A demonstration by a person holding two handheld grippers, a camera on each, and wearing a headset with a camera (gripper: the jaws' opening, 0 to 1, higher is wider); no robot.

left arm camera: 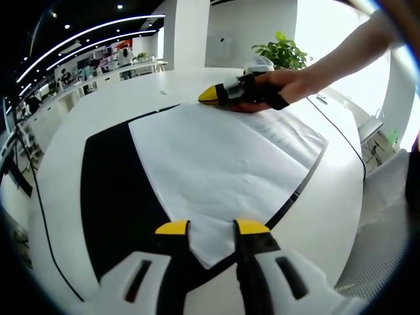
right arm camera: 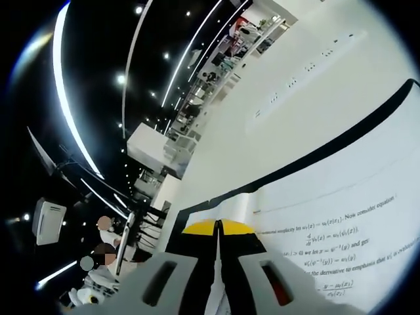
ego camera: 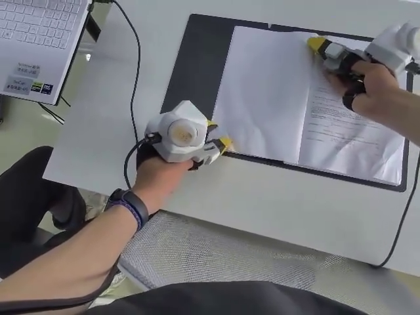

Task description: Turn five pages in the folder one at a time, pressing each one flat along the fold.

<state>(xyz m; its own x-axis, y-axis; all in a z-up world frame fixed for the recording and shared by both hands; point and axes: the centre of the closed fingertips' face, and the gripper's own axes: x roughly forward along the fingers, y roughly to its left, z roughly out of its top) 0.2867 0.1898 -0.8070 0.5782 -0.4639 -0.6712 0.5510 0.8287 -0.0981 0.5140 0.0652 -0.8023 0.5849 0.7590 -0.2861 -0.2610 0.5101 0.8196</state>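
One folder (ego camera: 191, 62) lies open on the table (ego camera: 262, 203); one laptop (ego camera: 39, 33) sits beyond its left edge. Two grippers: left gripper (left arm camera: 212, 227), jaws narrowly apart, straddling the blank page's (left arm camera: 216, 164) near corner; right gripper (right arm camera: 216, 226), jaws closed together, tips on the printed page (right arm camera: 341, 216) beside the fold.

The white table (ego camera: 262, 210) carries an open black folder (ego camera: 193, 65) lying flat, with a black cable (ego camera: 136, 79) trailing across it just left of the folder.

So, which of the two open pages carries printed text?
The right page, beside the right tool, shows lines of text; the left page is blank white.
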